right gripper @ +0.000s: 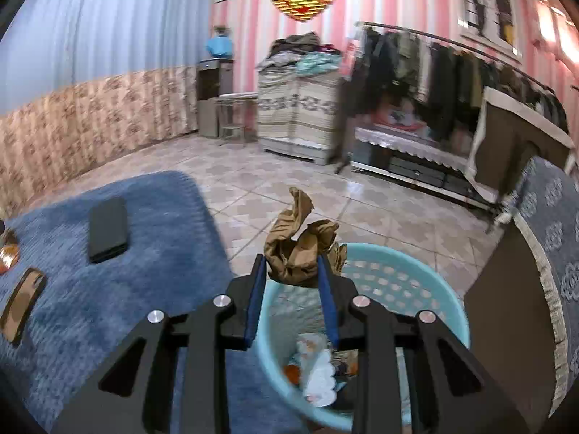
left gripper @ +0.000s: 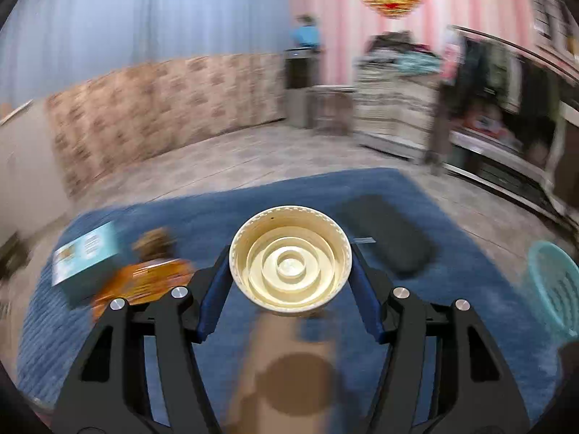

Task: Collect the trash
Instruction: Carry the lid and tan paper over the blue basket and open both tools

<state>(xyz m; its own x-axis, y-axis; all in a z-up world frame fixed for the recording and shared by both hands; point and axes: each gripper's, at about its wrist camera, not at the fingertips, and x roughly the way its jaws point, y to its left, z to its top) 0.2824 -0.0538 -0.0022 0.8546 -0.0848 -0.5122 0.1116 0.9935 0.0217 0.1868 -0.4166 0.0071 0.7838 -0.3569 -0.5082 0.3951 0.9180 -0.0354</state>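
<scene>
Left gripper (left gripper: 290, 271) clamped on cream lid (left gripper: 290, 260) above blue rug (left gripper: 253, 195), right gripper (right gripper: 292, 282) pinching crumpled brown paper (right gripper: 300, 249) over teal basket (right gripper: 416, 271), black case (right gripper: 108, 229) at ten o'clock

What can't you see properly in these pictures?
- Left wrist view: the boxes on the rug are motion-blurred, print unreadable.
- Left wrist view: the basket is cut off by the picture edge.
- Right wrist view: the basket's contents are partly hidden behind the right hand-held gripper and its paper wad.
</scene>
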